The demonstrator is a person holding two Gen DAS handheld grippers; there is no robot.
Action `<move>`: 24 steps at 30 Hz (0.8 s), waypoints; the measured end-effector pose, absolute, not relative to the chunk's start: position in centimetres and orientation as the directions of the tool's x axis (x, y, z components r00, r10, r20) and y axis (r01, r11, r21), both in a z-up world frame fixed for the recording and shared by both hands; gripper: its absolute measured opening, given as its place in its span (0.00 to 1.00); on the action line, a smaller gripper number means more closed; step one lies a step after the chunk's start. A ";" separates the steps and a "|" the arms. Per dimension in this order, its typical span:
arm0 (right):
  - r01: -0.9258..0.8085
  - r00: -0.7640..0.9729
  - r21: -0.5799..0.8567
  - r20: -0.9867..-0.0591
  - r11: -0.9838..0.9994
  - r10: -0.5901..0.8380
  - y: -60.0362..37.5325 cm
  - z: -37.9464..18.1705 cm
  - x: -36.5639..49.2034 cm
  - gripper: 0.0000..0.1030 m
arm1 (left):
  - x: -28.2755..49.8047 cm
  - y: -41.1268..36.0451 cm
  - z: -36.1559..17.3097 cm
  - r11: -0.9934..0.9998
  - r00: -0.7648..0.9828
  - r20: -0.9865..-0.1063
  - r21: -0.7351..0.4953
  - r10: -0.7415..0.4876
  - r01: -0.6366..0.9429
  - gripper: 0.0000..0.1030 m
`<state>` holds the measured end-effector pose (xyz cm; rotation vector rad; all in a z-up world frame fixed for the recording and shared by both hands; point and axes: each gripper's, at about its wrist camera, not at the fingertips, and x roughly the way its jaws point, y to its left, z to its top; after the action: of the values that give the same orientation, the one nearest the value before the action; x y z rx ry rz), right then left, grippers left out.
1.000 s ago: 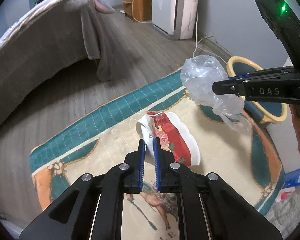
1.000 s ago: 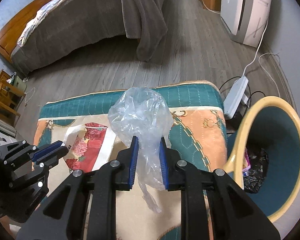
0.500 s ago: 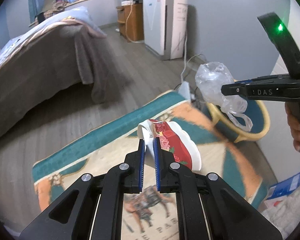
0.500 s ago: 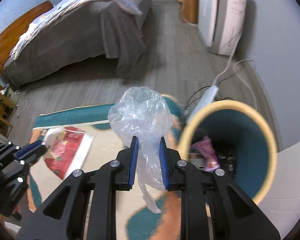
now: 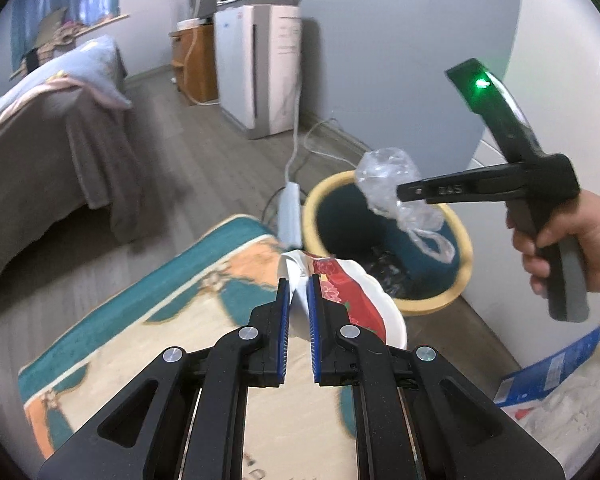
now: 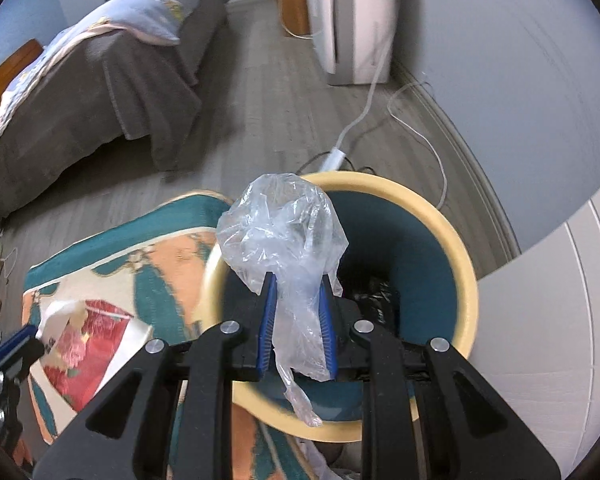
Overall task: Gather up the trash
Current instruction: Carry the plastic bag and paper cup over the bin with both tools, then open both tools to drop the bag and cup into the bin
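We've got both claws loaded. Nearest to us, the left gripper [image 5: 298, 312] has its blue ribbed pads clamped on the white edge of a flat, glossy red-and-white floral wrapper [image 5: 350, 292]. It's a stiff sheet with a wavy white border, and its long axis runs away from us and a bit rightward, with the far end hanging over the near rim of the bin. In the right wrist view the same wrapper [image 6: 90, 344] shows at lower left, above the rug.

The right gripper [image 6: 296, 320] is pinched shut on a crumpled clear plastic bag [image 6: 284, 236]. It's thin, crinkly film: the puffed-up ball end sticks out past the fingertips, and a thin twisted tail dangles down between the pads. So its long axis is roughly vertical, tail down. It hangs right over the open mouth of the bin, near the left edge of the rim.

The bin [image 6: 456, 240] is round, with a thick cream rim and a teal inside, and there's something dark and crumpled at the bottom. It sits on grey wood flooring at the rug's far corner. The rug [image 5: 172, 300] is a woven thing in teal, orange and cream.

Beyond that there's a white power strip [image 5: 290, 212] with its cable, then a white appliance [image 5: 260, 68] against the wall, and a bed [image 5: 40, 128] draped in a grey blanket.
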<state>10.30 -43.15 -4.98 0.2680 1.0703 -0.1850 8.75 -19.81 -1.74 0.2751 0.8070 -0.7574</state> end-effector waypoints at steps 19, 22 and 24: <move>0.428 0.374 0.149 -0.927 0.892 -0.024 -48.4 -9.2 9.1 0.19 | 8.5 -30.6 -6.2 0.663 0.428 -0.807 0.060 -0.408 0.746 0.10; 0.433 0.372 0.158 -0.928 0.887 -0.016 -48.5 -9.6 9.2 0.20 | 9.0 -31.5 -7.0 0.672 0.441 -0.812 0.083 -0.382 0.736 0.10; 0.434 0.375 0.165 -0.927 0.885 -0.012 -48.6 -9.8 9.3 0.20 | 9.3 -31.9 -7.4 0.680 0.439 -0.819 0.083 -0.370 0.728 0.10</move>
<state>9.29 -48.60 -9.81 0.4179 1.1588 -0.2961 9.25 -31.89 -7.40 0.4645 0.8738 -0.7136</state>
